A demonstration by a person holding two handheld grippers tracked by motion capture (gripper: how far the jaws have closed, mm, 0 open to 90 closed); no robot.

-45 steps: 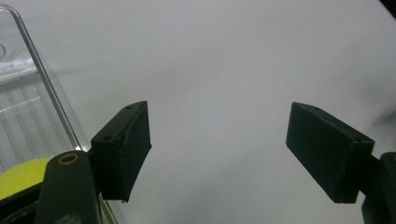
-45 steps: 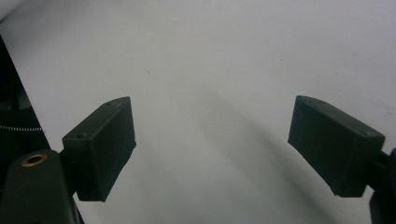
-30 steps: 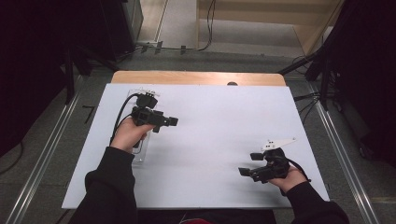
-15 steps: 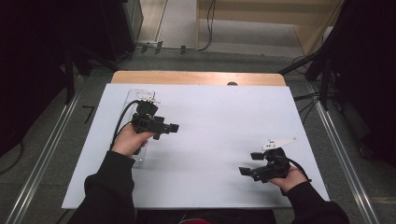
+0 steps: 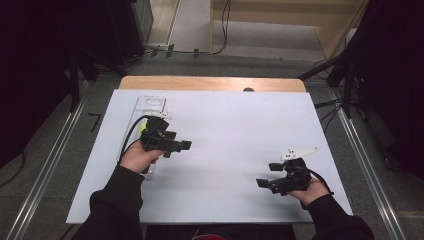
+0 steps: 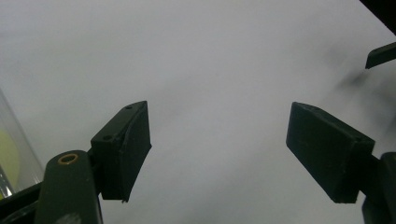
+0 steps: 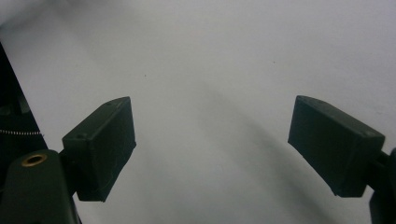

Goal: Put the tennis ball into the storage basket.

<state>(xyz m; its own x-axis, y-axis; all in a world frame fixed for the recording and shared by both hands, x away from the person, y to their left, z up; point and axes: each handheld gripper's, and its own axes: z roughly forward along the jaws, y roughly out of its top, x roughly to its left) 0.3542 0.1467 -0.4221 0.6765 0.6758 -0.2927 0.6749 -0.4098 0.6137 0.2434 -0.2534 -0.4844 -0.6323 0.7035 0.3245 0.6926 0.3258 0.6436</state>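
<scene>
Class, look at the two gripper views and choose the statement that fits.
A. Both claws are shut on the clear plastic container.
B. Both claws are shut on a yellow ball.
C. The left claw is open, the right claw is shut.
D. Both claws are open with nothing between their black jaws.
D: the left claw and the right claw each show black jaws set wide apart, with bare white table sheet in the gap.

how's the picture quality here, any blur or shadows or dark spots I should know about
High view: sharp, evenly lit white table top, surroundings very dark. Left gripper view: fingers fairly crisp, the clear case at the edge blurred, soft shadow top right. Right gripper view: fingers in focus, faint shadow bands across the table.
</scene>
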